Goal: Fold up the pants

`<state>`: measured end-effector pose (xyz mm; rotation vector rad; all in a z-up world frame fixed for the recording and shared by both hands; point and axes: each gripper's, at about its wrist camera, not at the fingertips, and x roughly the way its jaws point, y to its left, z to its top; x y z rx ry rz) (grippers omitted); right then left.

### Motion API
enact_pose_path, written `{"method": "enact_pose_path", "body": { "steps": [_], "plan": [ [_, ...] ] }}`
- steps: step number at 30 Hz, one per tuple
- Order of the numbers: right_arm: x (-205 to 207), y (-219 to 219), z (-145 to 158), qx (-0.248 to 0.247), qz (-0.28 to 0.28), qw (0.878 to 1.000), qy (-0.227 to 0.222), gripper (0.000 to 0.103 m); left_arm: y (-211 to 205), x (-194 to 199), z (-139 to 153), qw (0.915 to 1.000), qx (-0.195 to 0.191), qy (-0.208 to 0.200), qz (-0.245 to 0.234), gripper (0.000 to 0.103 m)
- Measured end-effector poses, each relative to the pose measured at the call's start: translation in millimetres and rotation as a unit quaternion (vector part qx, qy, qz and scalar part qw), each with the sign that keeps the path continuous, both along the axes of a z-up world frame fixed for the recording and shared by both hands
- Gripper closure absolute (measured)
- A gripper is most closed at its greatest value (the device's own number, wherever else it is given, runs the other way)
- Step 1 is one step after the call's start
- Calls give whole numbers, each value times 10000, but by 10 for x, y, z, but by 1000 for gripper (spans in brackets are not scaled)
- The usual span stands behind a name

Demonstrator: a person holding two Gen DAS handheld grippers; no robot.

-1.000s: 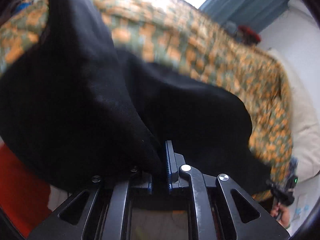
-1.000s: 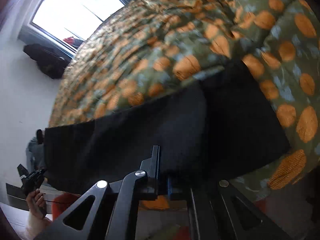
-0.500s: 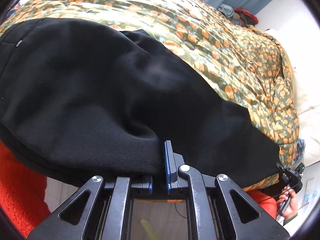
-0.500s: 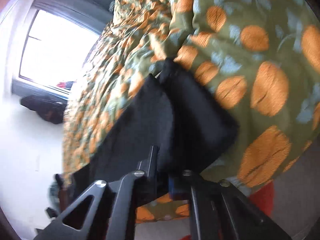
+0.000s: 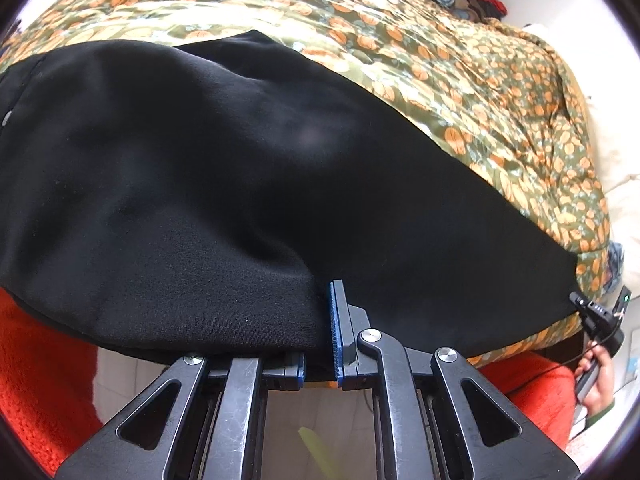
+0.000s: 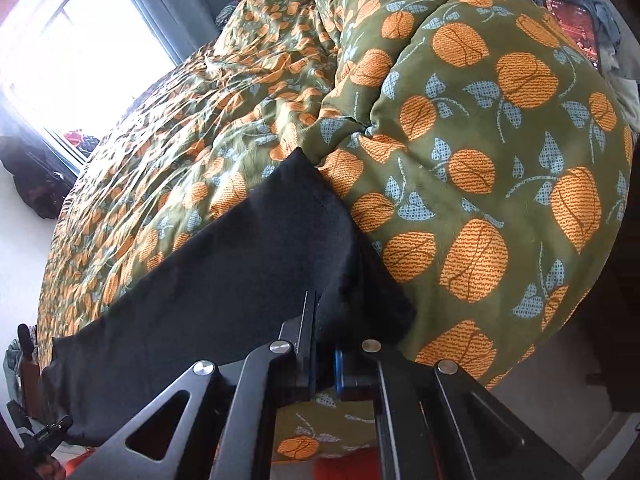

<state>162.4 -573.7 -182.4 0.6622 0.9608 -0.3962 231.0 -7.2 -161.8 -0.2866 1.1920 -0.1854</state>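
Both grippers clamp the black pants (image 5: 248, 168), which lie stretched across a quilt (image 5: 460, 64) printed with orange fruit. From the left gripper (image 5: 320, 320) the cloth spreads from nine o'clock round to three o'clock. From the right gripper (image 6: 324, 340) the pants (image 6: 240, 272) run toward eight o'clock, with the hem corner at twelve.

Left black metal tongs (image 5: 320, 320) angled steeply down, blue-padded fingers (image 5: 335, 332) clamped tight on a bunched fold of black knit pants (image 5: 240, 168). Right black tongs (image 6: 320, 336) likewise tilted down, pinched shut on the hem end of the same cloth. Right hand (image 5: 596, 380) seen at the left camera's far edge, wrapped around its tongs' handle.
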Motion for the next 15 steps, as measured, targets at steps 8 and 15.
{"method": "enact_pose_path", "body": {
  "steps": [8, 15],
  "plan": [
    [-143, 104, 257, -686, -216, 9968, -339, 34, -96, -136, 105, 9977, 529, 6, -419, 55],
    [-799, 551, 788, -1992, -764, 9713, -1050, 13, -206, -769, 571, 9832, 1160, -699, -1227, 38]
  ]
}}
